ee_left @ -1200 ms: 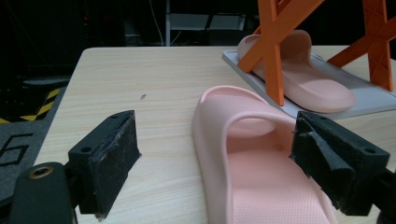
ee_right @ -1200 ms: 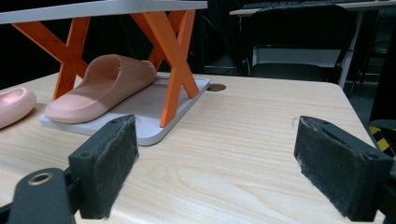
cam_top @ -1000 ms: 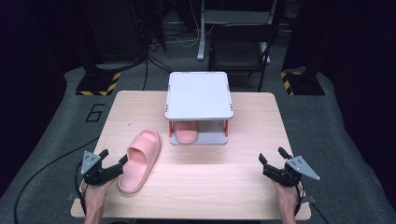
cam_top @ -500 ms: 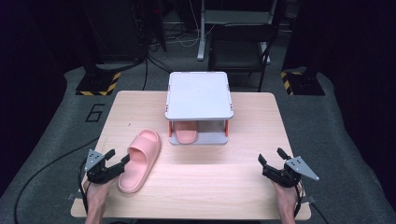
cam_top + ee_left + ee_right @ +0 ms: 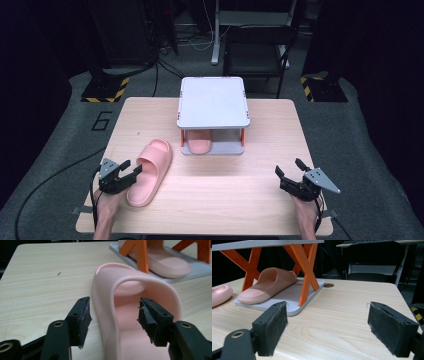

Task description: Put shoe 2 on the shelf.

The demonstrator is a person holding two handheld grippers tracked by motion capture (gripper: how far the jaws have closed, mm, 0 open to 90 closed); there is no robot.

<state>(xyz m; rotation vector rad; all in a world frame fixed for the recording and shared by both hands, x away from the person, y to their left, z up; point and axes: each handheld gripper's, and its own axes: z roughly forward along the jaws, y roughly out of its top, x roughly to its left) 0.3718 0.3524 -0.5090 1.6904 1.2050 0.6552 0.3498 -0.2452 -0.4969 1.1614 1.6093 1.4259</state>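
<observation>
Straddling the loose slipper's (image 5: 130, 315) side wall at seven o'clock, my left gripper (image 5: 113, 317) has fingers spread; right gripper (image 5: 327, 325) fingers spread over desk (image 5: 352, 315)

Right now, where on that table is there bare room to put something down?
The widest free patch is the wood between the right gripper and the grey rack, reaching to the table's right edge. The near middle is bare too. It is crowded on the left, where the left gripper straddles the pink slipper.
</observation>
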